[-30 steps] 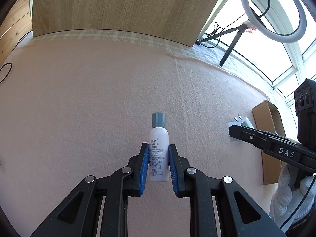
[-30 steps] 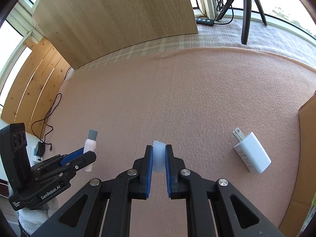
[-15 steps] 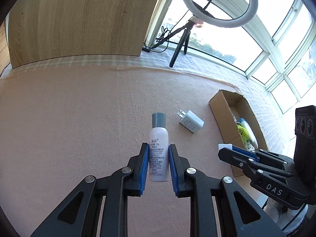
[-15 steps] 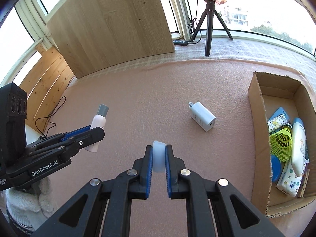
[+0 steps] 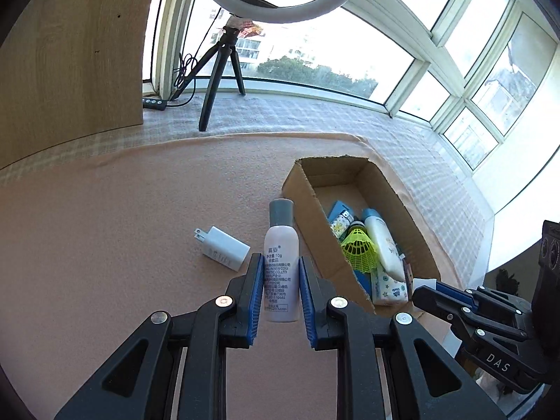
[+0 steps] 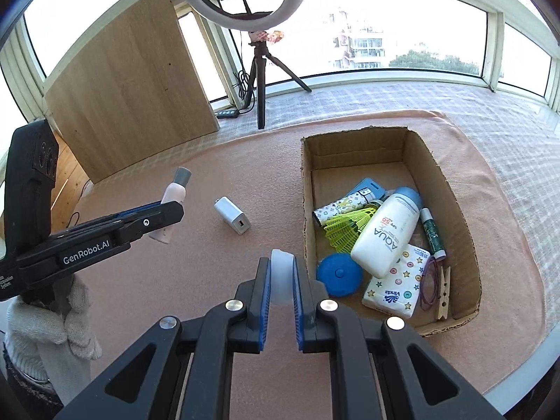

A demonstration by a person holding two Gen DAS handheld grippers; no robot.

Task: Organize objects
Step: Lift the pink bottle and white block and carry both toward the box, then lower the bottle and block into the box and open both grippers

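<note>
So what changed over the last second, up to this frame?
Both grippers swung toward the cardboard box, which was out of view and now sits ahead. The left gripper still holds the pink bottle, the right gripper its translucent white piece. The white charger stayed put.

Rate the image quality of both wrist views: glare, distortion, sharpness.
Left wrist view: the windows blow out to white, fisheye bends the frames, the label on the pink bottle stays sharp. Right wrist view: same overexposed sky, curved sill, but the cardboard box and AQUA bottle read crisply.
</note>
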